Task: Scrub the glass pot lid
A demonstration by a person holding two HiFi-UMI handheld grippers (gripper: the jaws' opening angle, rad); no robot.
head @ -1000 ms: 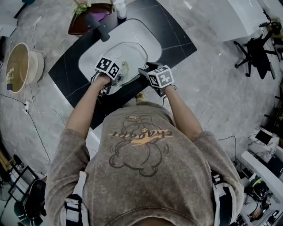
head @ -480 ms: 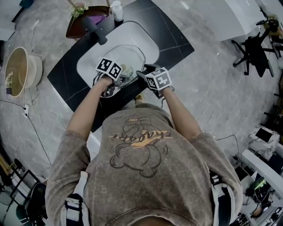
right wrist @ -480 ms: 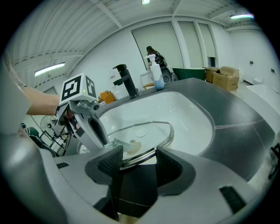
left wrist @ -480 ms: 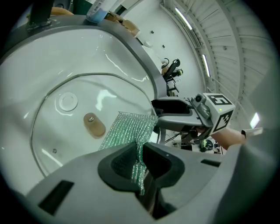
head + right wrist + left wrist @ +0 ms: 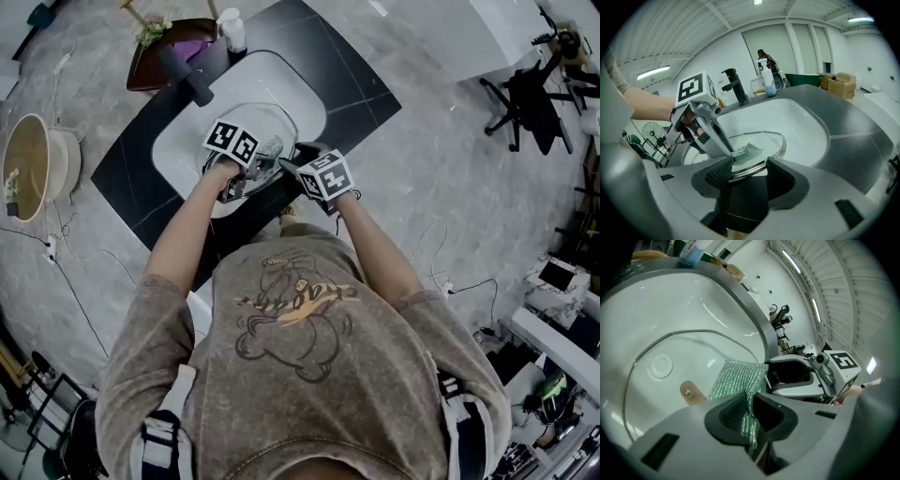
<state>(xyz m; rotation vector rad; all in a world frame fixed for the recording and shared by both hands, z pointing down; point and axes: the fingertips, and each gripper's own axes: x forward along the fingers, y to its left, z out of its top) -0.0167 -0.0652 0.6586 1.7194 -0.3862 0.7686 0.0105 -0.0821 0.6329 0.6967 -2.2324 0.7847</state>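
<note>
Left gripper (image 5: 751,412): jaws pressed together on a green glittery scrub cloth (image 5: 737,379). The cloth's free part fans out from the jaws and lies against the glass of the pot lid (image 5: 656,394).

Right gripper (image 5: 749,174): jaws spread wide. The lid's near metal rim runs across the gap between them, with neither pad seen pressing on it. It is just right of the left gripper.

Glass pot lid: lies in the white sink basin (image 5: 281,80), toward the near side. A tan knob mount with a screw shows near its middle.

Black faucet (image 5: 736,85): far left of the basin.

Pump bottle (image 5: 768,77): on the far rim, right of the faucet.

Dark counter (image 5: 356,89): surrounds the basin.
</note>
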